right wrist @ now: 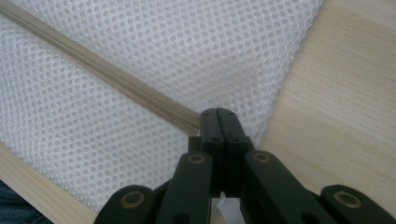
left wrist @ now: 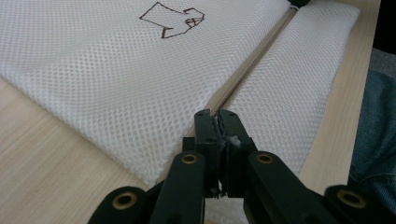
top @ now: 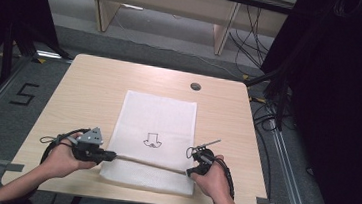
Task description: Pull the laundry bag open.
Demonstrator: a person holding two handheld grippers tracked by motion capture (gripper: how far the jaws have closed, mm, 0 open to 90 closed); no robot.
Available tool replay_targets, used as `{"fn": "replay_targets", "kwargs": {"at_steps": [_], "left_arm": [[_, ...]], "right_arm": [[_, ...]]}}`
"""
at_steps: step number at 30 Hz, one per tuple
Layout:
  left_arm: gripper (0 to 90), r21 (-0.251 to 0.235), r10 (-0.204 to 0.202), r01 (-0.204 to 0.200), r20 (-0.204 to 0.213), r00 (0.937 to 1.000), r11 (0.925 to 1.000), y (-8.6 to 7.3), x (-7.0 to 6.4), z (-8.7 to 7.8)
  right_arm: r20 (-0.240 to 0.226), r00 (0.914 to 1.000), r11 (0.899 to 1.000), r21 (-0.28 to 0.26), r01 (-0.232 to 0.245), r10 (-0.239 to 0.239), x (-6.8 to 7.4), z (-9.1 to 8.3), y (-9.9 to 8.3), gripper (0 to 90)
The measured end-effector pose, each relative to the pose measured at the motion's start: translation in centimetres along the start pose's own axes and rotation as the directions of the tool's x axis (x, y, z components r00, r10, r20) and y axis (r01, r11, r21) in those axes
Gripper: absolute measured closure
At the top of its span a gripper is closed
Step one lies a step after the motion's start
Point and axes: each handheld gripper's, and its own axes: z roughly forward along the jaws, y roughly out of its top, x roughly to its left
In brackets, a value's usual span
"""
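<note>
A white mesh bag [top: 159, 120] lies flat in the middle of the table, with a small dark arrow-like drawing [top: 151, 140] on it. A beige zipper [top: 148, 163] runs across the bag near its front edge. My left gripper [top: 112, 156] is at the zipper's left end, its jaws shut on a small white piece there [left wrist: 217, 116]. My right gripper [top: 188, 172] pinches the zipper's right end at the bag's edge, jaws shut [right wrist: 217, 114]. The zipper [left wrist: 252, 60] reads as closed along its length [right wrist: 116, 79].
The light wood table [top: 90, 88] has bare surface on both sides of the bag and a round cable hole [top: 195, 86] at the back. Dark curtains and cables [top: 269, 105] flank the table. The floor at the left bears a "5" marking [top: 23, 94].
</note>
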Motion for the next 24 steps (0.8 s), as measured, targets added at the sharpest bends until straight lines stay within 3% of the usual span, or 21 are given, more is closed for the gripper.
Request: {"fn": "replay_targets", "kwargs": {"at_steps": [1,3,4,5,9,10,13,16,17,18,19,20,22,24], "left_arm": [[87.3,-0.002,-0.005,0.005,-0.002,1.0000,1.0000,-0.1,0.1,-0.1],[87.3,0.006,0.010,-0.010,-0.009,0.9999,0.9999,-0.2,0.3,-0.3],[87.3,-0.005,-0.017,0.017,-0.002,0.9999,0.9998,-0.3,0.2,-0.3],[87.3,-0.002,0.005,-0.005,-0.007,1.0000,1.0000,-0.3,0.3,-0.4],[87.3,0.001,-0.012,0.012,-0.025,0.9996,0.9999,-0.5,0.6,-0.9],[87.3,-0.016,-0.037,0.037,-0.009,0.9993,0.9992,-0.5,0.5,-0.8],[87.3,-0.008,-0.010,0.009,-0.018,0.9998,0.9999,-0.6,0.7,-1.0],[87.3,-0.005,-0.029,0.029,-0.024,0.9993,0.9996,-0.8,0.8,-1.1],[87.3,-0.009,-0.015,0.015,-0.021,0.9997,0.9999,-0.8,0.9,-1.1],[87.3,-0.010,-0.040,0.039,-0.028,0.9988,0.9992,-0.9,0.8,-1.2],[87.3,-0.008,-0.022,0.021,-0.030,0.9993,0.9997,-0.9,1.0,-1.3],[87.2,-0.003,-0.037,0.037,-0.039,0.9986,0.9993,-1.0,1.0,-1.4],[87.3,-0.004,-0.027,0.027,-0.037,0.9989,0.9996,-1.2,1.1,-1.5],[87.3,-0.005,-0.052,0.052,-0.032,0.9981,0.9986,-1.3,1.1,-1.5]], "right_arm": [[0.004,0.9999,1.000,-0.010,0.017,-0.017,-0.1,0.1,0.0,90.0],[0.001,0.9999,1.000,0.004,-0.016,0.016,0.1,0.0,0.0,90.0],[0.001,0.9999,1.000,-0.009,-0.017,0.017,0.1,0.1,0.0,90.0],[0.007,0.9999,1.000,-0.013,0.015,-0.015,-0.1,0.1,0.0,90.0],[0.000,0.9999,1.000,0.005,-0.013,0.013,0.1,0.0,0.0,90.0],[-0.002,0.9999,1.000,0.006,-0.013,0.013,0.1,0.0,0.0,90.0],[-0.002,0.9999,1.000,0.005,-0.014,0.014,0.0,0.0,0.0,90.0],[0.000,0.9999,1.000,0.005,-0.014,0.014,0.1,0.0,0.0,90.0],[0.000,0.9999,1.000,0.005,-0.015,0.015,0.1,0.0,0.0,90.0],[0.000,0.9999,1.000,0.005,-0.015,0.015,0.1,0.0,0.0,90.0],[0.000,0.9999,1.000,0.005,-0.015,0.015,0.1,0.0,0.0,90.0],[0.000,0.9999,1.000,0.004,-0.013,0.013,0.1,0.0,0.0,90.0],[0.000,0.9999,1.000,0.005,-0.014,0.014,0.1,0.0,0.0,90.0],[-0.002,0.9999,1.000,0.005,-0.015,0.015,0.1,0.0,0.0,90.0]]}}
